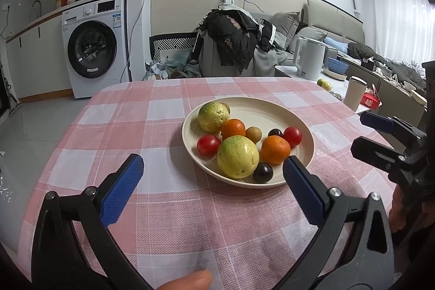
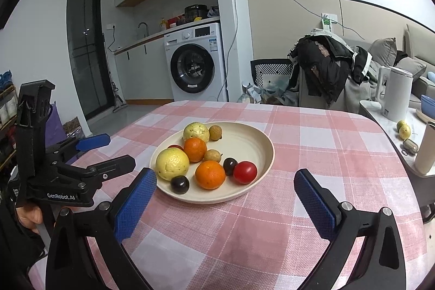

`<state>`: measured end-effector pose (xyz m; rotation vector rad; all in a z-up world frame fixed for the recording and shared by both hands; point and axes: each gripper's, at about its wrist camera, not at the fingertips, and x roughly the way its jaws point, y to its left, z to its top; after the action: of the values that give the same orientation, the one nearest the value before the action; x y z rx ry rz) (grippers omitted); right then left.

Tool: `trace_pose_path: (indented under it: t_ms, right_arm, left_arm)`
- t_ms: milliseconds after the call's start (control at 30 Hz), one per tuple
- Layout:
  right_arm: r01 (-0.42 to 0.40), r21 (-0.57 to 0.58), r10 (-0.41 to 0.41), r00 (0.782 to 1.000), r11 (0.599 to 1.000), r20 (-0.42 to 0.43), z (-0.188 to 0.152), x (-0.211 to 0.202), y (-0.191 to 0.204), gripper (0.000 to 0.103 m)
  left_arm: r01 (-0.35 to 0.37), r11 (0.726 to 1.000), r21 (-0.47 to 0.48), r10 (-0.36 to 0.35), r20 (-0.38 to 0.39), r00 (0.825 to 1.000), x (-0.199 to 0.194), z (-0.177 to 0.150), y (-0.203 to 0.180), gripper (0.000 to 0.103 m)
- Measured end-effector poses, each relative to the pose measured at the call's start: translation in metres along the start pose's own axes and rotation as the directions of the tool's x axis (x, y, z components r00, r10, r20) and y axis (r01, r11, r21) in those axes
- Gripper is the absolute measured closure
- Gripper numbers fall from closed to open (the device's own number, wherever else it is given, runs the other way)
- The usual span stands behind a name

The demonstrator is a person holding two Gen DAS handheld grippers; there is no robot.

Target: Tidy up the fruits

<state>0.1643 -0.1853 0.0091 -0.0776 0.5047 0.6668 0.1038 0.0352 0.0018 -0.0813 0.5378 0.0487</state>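
Note:
A cream plate (image 1: 277, 110) (image 2: 252, 137) sits on the pink checked tablecloth and holds several fruits: two yellow-green guavas (image 1: 238, 156) (image 2: 172, 164), two oranges (image 1: 275, 149) (image 2: 210, 174), two red tomatoes (image 1: 208, 145) (image 2: 245, 172), dark plums (image 1: 263, 172) (image 2: 179, 184) and small brown longans (image 1: 253, 134) (image 2: 212, 155). My left gripper (image 1: 210, 163) is open and empty, just in front of the plate. My right gripper (image 2: 225, 180) is open and empty, at the plate's near edge. Each gripper shows in the other's view, the right one (image 1: 375, 135) and the left one (image 2: 108, 151).
A side counter at the right holds a white kettle (image 1: 311, 59) (image 2: 398, 97), a beige cup (image 1: 354, 93), blue bowls and loose green fruits (image 2: 403, 129). A chair draped with dark clothes (image 1: 233, 40) stands behind the table. A washing machine (image 1: 95, 45) stands at the back left.

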Motion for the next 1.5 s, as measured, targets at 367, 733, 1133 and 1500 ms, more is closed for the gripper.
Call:
trace_pose_path:
  t_ms: [367, 733, 1133, 1500]
  right_arm:
    - [-0.003, 0.006, 0.003, 1.0, 1.0, -0.003, 0.0, 0.0005, -0.0016, 0.0]
    - [-0.004, 0.007, 0.004, 1.0, 1.0, -0.004, -0.0002, 0.0004, -0.0017, 0.0]
    - [-0.004, 0.007, 0.004, 1.0, 1.0, -0.003, -0.0002, 0.0002, -0.0019, 0.0]
    - [-0.005, 0.008, 0.005, 1.0, 1.0, -0.002, -0.0002, 0.0001, -0.002, 0.0]
  left_arm:
    - [0.003, 1.0, 0.007, -0.003, 0.008, 1.0, -0.0035, 0.0003, -0.002, 0.001]
    - [0.003, 1.0, 0.001, -0.003, 0.006, 1.0, -0.0041, 0.0006, -0.0032, 0.001]
    - [0.002, 1.0, -0.001, -0.002, 0.006, 1.0, -0.0047, 0.0006, -0.0028, 0.001]
    - [0.003, 1.0, -0.003, -0.003, 0.003, 1.0, -0.0036, -0.0001, -0.0021, 0.001]
